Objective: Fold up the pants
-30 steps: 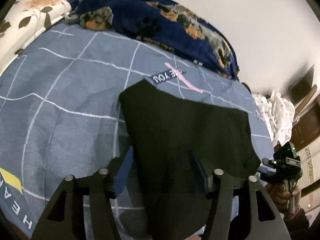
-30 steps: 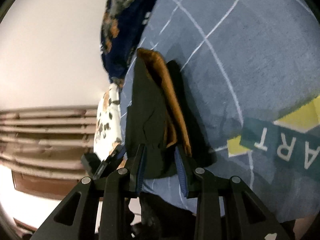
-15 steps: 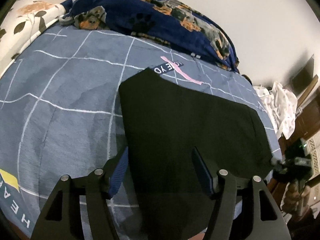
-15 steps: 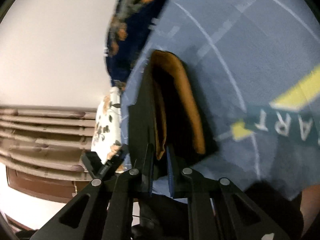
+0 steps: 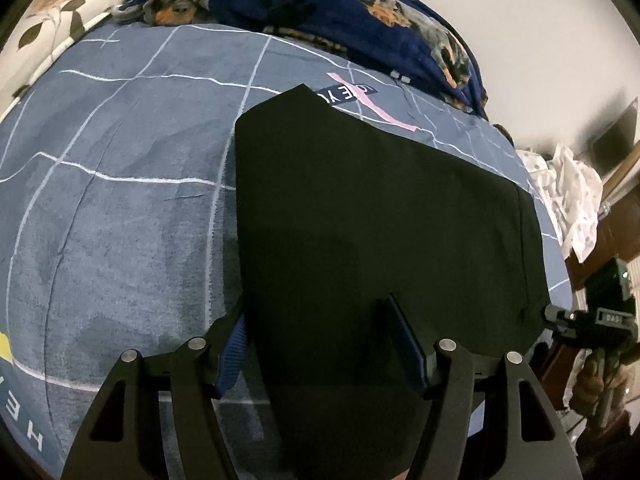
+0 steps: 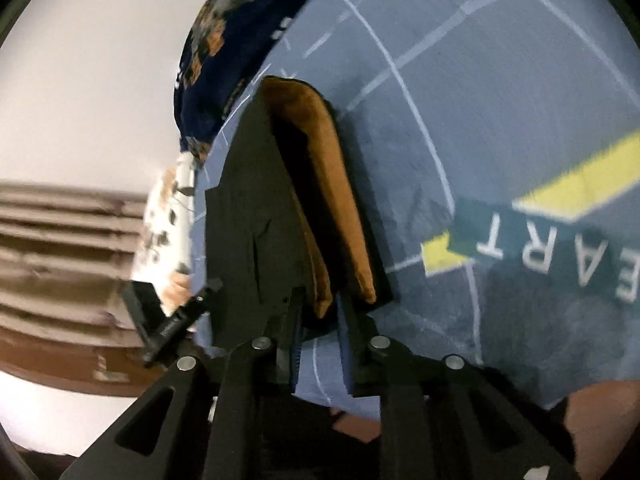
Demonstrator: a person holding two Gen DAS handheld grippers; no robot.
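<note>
- The black pants (image 5: 380, 216) lie folded on the blue bedspread (image 5: 120, 184).
- The left gripper (image 5: 320, 344) is spread wide over their near edge.
- The right gripper (image 6: 320, 312) stands narrowly parted at the pants' orange-lined corner; whether it grips is unclear.

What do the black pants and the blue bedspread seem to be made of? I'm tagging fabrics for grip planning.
The pants: apparently a matte woven cloth, smooth and light-absorbing, hanging in flat panels; the right wrist view shows a tan inner lining. The bedspread: seemingly soft brushed or fleecy fabric, with a mottled nap, shallow creases and printed white lines. Exact fibres cannot be told.
</note>
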